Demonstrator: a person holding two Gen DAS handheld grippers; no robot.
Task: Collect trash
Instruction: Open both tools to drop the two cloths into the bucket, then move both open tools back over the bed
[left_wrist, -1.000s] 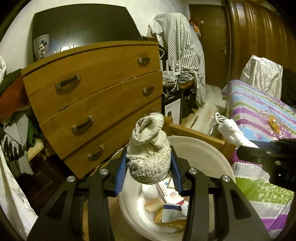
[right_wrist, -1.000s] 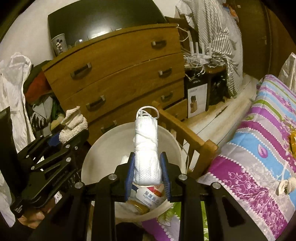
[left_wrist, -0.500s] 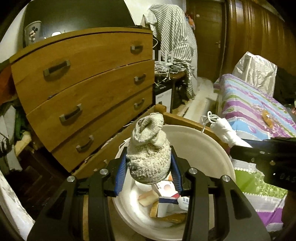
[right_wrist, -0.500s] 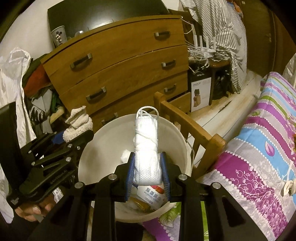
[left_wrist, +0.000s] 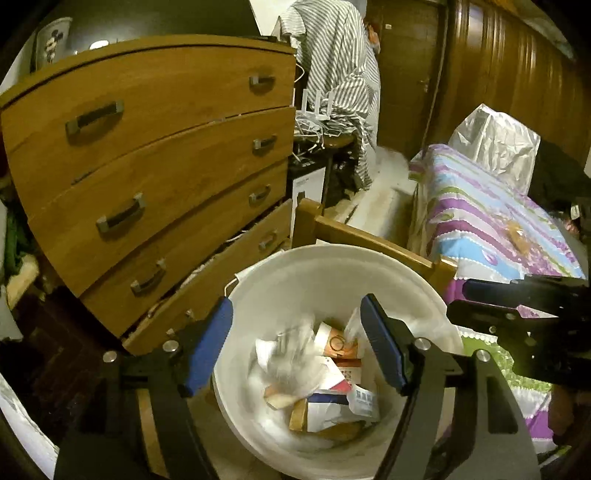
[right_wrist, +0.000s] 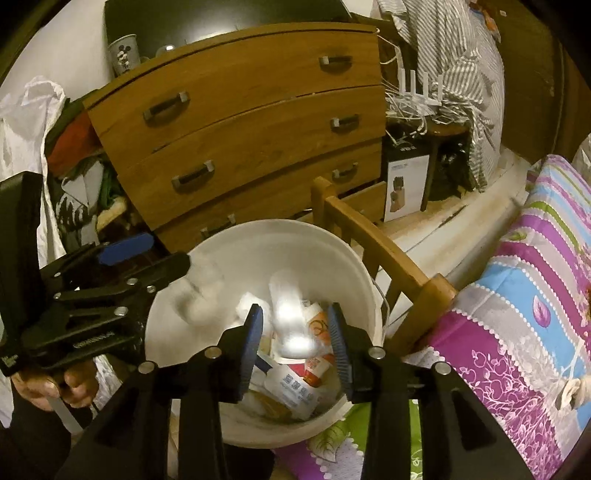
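Note:
A white bucket (left_wrist: 332, 254) (right_wrist: 258, 229) holds cartons, wrappers and paper. My left gripper (left_wrist: 295, 306) (right_wrist: 155, 258) hangs over its rim, jaws opening, nothing pressed between the blue pads. A grey sock (left_wrist: 291, 354) (right_wrist: 199, 295) shows as a blur as it drops into the bucket. My right gripper (right_wrist: 294, 314) (left_wrist: 458, 301) is over the bucket's near side, jaws opening too. A white face mask (right_wrist: 291, 317) falls blurred between its pads, free of them.
A wooden chest of drawers (left_wrist: 147, 166) stands behind the bucket. A wooden bed frame (right_wrist: 388, 251) and a striped bedspread (right_wrist: 535, 295) lie to the right. An orange wrapper (left_wrist: 517, 232) and a white wad (right_wrist: 576, 387) lie on the bed. A hand (right_wrist: 55, 387) holds the left gripper.
Both grippers have opened. The grey sock has left the left jaws and the white mask the right jaws; both are dropping into the bucket. The left gripper moved closer over the bucket.

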